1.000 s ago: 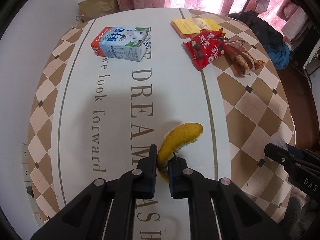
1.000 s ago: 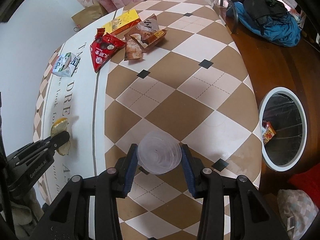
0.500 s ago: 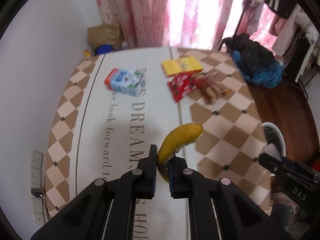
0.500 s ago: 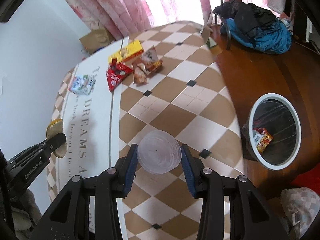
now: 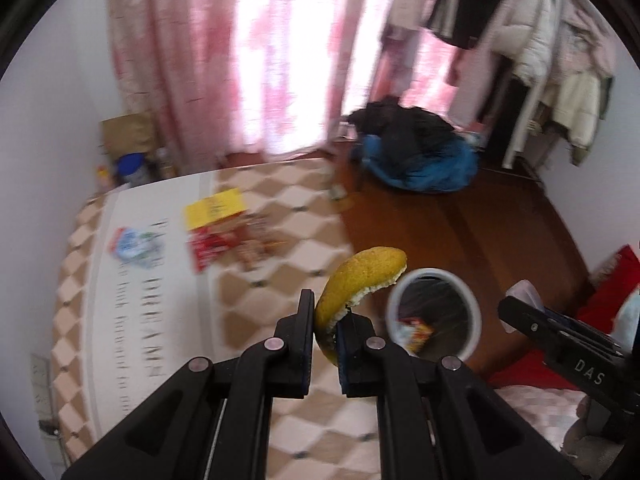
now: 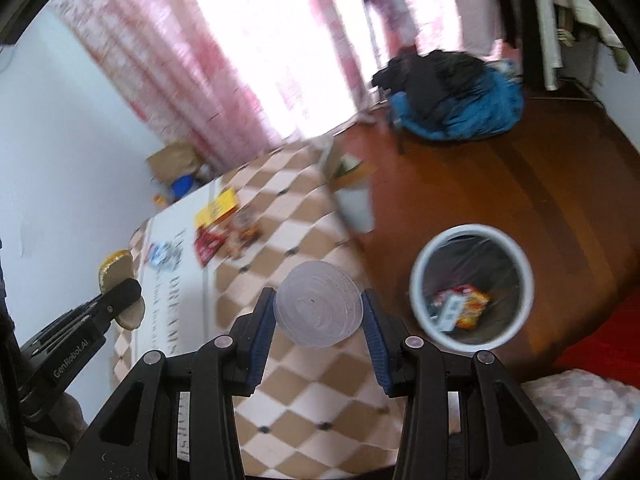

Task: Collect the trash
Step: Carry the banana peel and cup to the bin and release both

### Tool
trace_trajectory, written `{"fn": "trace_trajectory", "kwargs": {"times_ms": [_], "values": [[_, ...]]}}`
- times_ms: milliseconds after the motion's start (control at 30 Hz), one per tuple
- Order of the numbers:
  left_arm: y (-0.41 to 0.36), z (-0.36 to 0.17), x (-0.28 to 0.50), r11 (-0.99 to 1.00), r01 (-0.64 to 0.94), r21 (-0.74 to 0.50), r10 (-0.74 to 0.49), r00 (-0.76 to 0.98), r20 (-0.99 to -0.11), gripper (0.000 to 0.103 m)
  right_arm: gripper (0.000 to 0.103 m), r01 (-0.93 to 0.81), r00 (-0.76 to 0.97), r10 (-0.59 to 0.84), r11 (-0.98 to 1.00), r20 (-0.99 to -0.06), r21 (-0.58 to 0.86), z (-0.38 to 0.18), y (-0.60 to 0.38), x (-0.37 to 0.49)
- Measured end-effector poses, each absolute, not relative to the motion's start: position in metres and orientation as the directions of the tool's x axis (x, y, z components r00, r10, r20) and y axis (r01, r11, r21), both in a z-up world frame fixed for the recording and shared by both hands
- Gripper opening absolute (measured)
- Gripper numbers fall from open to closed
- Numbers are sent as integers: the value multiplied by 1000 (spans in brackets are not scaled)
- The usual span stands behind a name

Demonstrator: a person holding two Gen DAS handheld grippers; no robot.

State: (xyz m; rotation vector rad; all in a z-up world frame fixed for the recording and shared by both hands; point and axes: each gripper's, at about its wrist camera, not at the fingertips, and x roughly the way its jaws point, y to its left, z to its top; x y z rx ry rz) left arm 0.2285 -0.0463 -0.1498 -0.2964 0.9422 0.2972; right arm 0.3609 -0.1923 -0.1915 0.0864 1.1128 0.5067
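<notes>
Right wrist view: your right claw (image 6: 318,312) is gripping the cup (image 6: 319,304); the bin (image 6: 472,236) is lying ahead-right, nearer this hand. Your left claw (image 5: 323,330) is pinching the peel (image 5: 356,280), bin just right.

I counted one banana peel (image 5: 352,280) and one clear plastic cup (image 6: 319,310), each in one of my two grippers. On the table (image 6: 304,216) at eleven o'clock lay one yellow box (image 6: 218,208), one milk carton (image 6: 160,254), and roughly three blurred snack wrappers (image 6: 228,238). One bin (image 6: 472,286) stood at three o'clock.
</notes>
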Motion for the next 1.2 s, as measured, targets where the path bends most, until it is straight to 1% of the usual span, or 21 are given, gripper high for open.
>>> {"fn": "trace_trajectory", "kwargs": {"times_ms": [133, 267, 367, 467, 567, 700, 767, 833, 933, 1000, 1033, 1067, 1100, 1133, 1200], "values": [[-83, -154, 268, 936, -309, -166, 37, 559, -829, 7, 45, -296, 372, 378, 914, -848, 277, -185, -239, 384], [-112, -180, 313, 935, -266, -235, -71, 509, -858, 7, 45, -240, 361, 321, 939, -876, 246, -205, -281, 411], [-133, -215, 350, 933, -246, -262, -133, 441, -888, 7, 45, -190, 323, 296, 951, -899, 245, -235, -312, 433], [-147, -248, 377, 931, -243, -271, -165, 379, -911, 7, 45, -138, 270, 291, 955, -918, 262, -277, -337, 456], [-157, -292, 409, 924, -240, -297, -223, 291, -930, 7, 45, -98, 213, 292, 956, -932, 277, -323, -355, 476], [-164, -337, 441, 923, -249, -292, -243, 210, -947, 7, 45, -60, 139, 285, 958, -949, 279, -383, -367, 502], [-166, -357, 455, 918, -251, -305, -272, 159, -949, 9, 45, -52, 111, 283, 959, -953, 279, -404, -368, 511], [-167, -371, 462, 921, -256, -293, -272, 116, -955, 9, 45, -43, 83, 277, 961, -957, 275, -427, -368, 522], [-165, -381, 469, 928, -251, -274, -256, 103, -961, 13, 45, -32, 61, 239, 971, -969, 237, -456, -366, 538], [-163, -385, 470, 929, -255, -267, -249, 101, -963, 27, 45, -16, 35, 224, 974, -974, 224, -472, -368, 546], [-162, -385, 469, 931, -258, -258, -239, 104, -965, 52, 47, -12, 23, 219, 976, -976, 218, -478, -368, 548], [-160, -386, 469, 932, -263, -249, -228, 106, -968, 84, 51, -9, 10, 200, 980, -980, 200, -483, -368, 549], [-158, -385, 467, 933, -271, -239, -216, 113, -970, 94, 63, -8, 9, 192, 981, -981, 192, -484, -369, 549], [-156, -386, 467, 933, -276, -231, -206, 118, -972, 99, 74, -9, 11, 186, 983, -983, 186, -484, -368, 549], [-155, -384, 463, 940, -279, -194, -167, 118, -979, 99, 84, -13, 13, 154, 988, -988, 154, -483, -366, 548]]}}
